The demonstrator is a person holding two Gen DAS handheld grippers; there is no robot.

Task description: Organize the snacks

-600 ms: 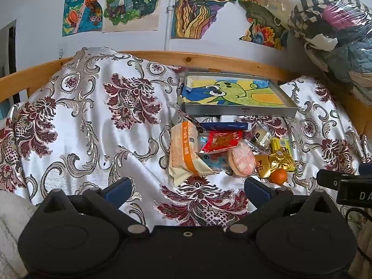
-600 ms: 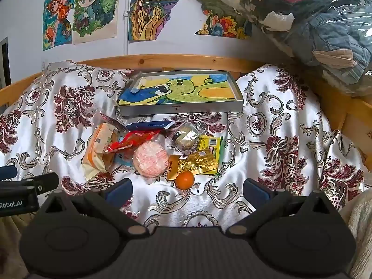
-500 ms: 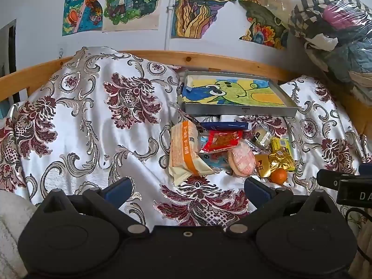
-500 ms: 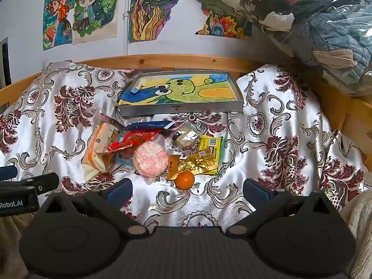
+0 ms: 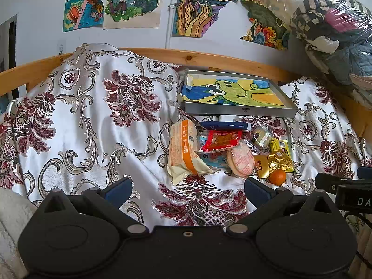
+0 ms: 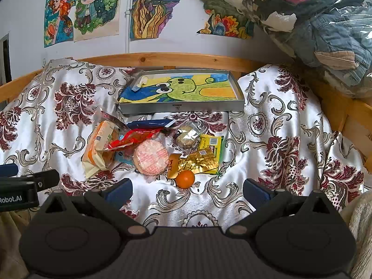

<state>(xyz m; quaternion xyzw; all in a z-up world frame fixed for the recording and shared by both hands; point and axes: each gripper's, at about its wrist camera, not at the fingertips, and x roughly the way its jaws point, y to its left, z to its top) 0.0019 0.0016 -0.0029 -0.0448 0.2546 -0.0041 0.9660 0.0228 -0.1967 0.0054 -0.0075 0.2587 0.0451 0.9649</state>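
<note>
A heap of snacks lies on the floral cloth: an orange-and-cream bread packet, a red packet, a round pink cake, a gold packet, a yellow packet, a clear-wrapped biscuit, a dark blue packet and a small orange. Behind them sits a grey tray lined with a cartoon drawing. My left gripper is open, short of the bread packet. My right gripper is open just before the orange.
A wooden rail runs behind the cloth, with drawings on the wall above. A clear bag of folded clothes is piled at the back right. Bare floral cloth spreads left of the snacks and to their right.
</note>
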